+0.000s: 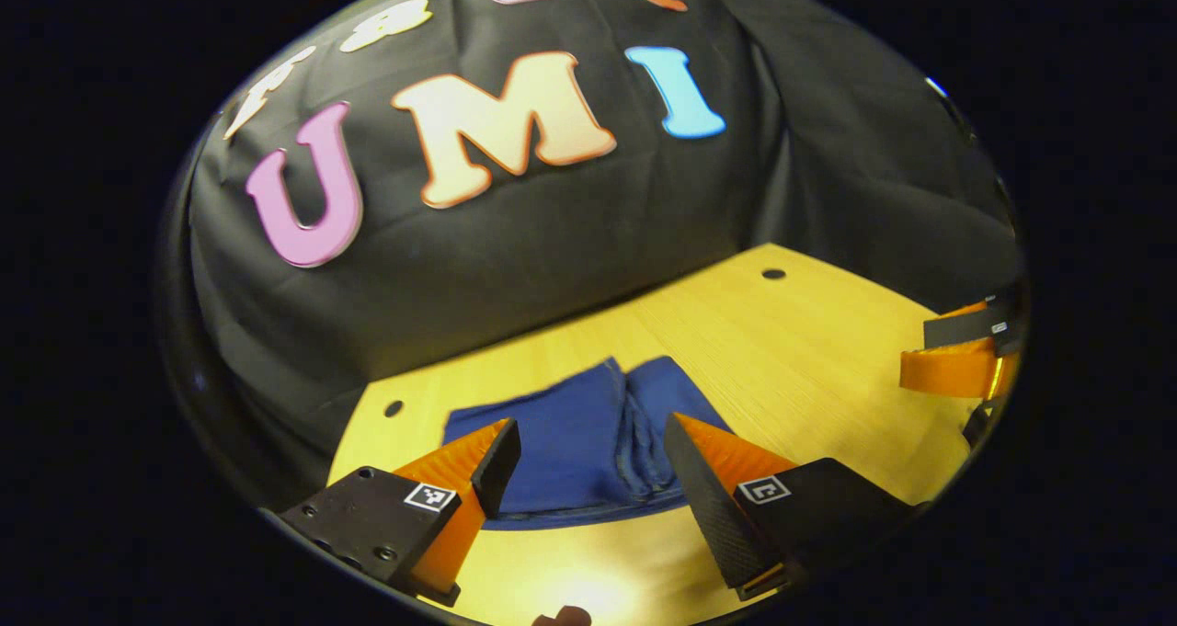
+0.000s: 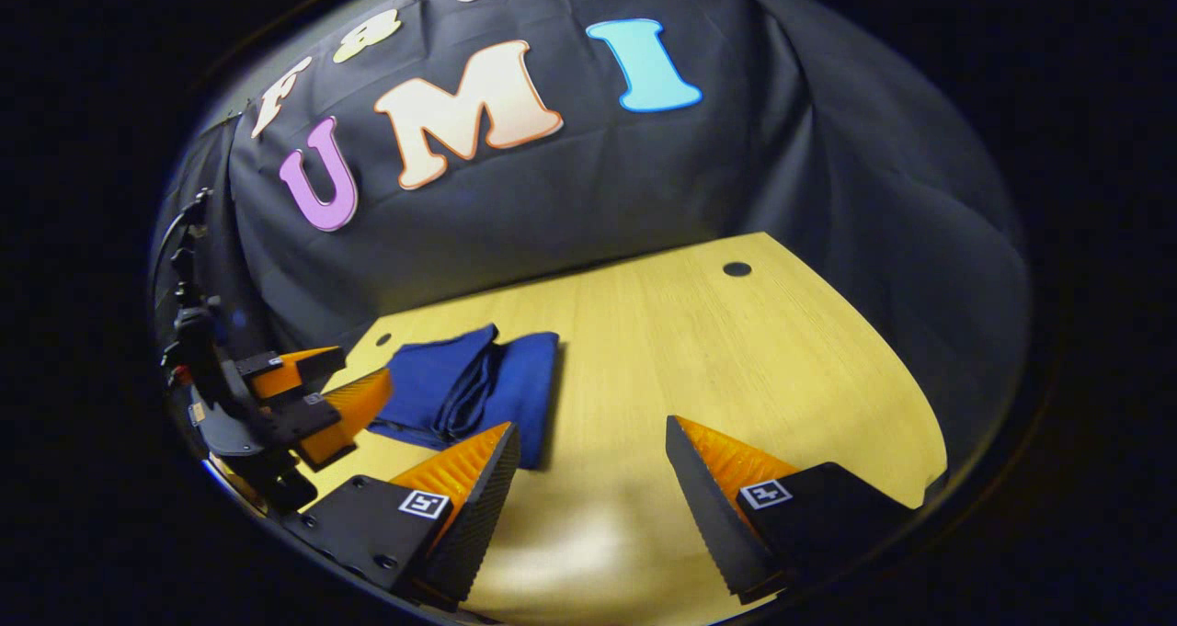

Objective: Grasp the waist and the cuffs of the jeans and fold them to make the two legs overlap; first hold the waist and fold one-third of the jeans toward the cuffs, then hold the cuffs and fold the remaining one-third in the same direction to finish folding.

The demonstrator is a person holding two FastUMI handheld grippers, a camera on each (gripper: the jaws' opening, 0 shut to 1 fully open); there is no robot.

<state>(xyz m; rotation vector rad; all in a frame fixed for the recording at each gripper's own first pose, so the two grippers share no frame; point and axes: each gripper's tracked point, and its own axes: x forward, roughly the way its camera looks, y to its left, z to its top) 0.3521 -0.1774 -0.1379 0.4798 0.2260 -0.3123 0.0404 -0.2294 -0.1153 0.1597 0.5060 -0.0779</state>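
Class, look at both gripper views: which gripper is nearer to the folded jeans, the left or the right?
The left. The left gripper hovers open right over the jeans, which lie between its fingers. The right gripper hangs open over bare table, off to the jeans' side.

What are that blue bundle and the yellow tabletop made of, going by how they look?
The jeans look like dark blue denim, matte, with soft creases and stitched seams down the middle of the folded stack. The table looks like light wood or a wood-look laminate: fine straight grain lines and a smooth, slightly glossy face that catches the lamp. Which of the two, I cannot tell.
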